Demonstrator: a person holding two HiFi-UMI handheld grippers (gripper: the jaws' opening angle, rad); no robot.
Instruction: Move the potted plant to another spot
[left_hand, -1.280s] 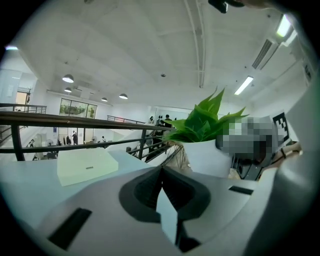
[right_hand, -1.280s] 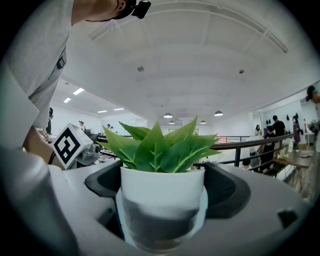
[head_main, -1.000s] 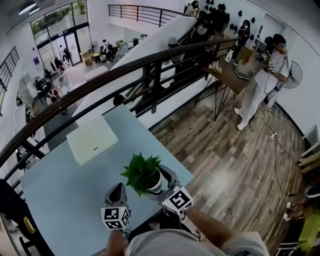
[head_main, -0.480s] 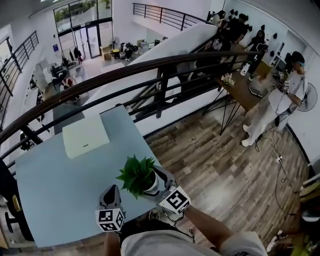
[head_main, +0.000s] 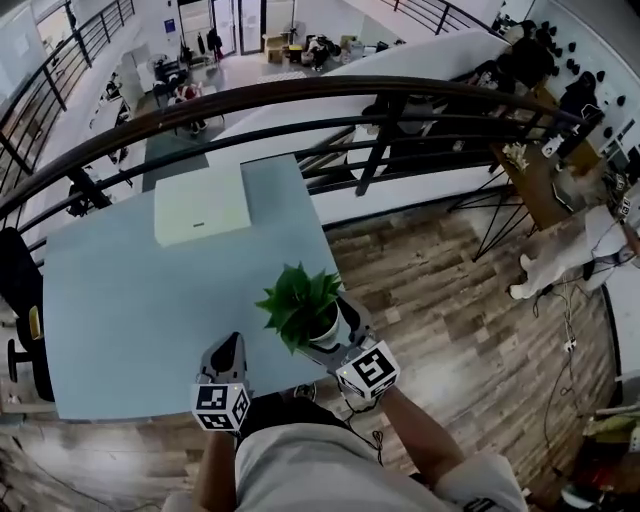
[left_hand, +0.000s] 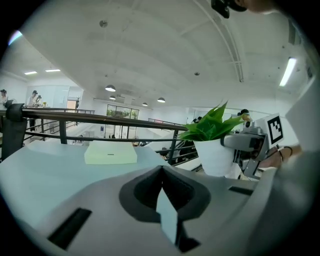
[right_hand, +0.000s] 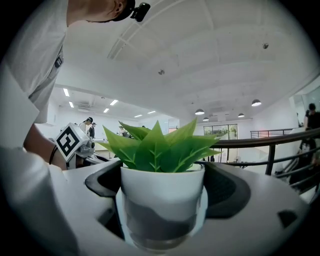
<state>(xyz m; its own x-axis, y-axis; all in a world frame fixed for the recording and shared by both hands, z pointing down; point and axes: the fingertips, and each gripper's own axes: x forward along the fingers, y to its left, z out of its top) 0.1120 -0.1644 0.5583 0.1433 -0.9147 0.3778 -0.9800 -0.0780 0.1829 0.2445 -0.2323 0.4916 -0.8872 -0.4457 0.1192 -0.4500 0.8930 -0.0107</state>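
Note:
A small potted plant (head_main: 305, 305) with green leaves in a white pot is held at the near right edge of the pale blue table (head_main: 130, 300). My right gripper (head_main: 335, 325) is shut on the pot (right_hand: 162, 200), its jaws clasping both sides. The same plant (left_hand: 215, 145) shows to the right in the left gripper view. My left gripper (head_main: 228, 355) sits near the table's front edge, left of the plant, shut with nothing in it (left_hand: 162, 200).
A pale green flat box (head_main: 200, 205) lies at the table's far side. A dark railing (head_main: 330, 95) runs behind the table. Wooden floor (head_main: 450, 310) lies to the right, with a person (head_main: 580, 245) and a desk (head_main: 530, 170) beyond. A black chair (head_main: 20, 300) stands at the left.
The head view has swung, so the table now lies more square on and further left. Both grippers and the plant hold the same places relative to each other.

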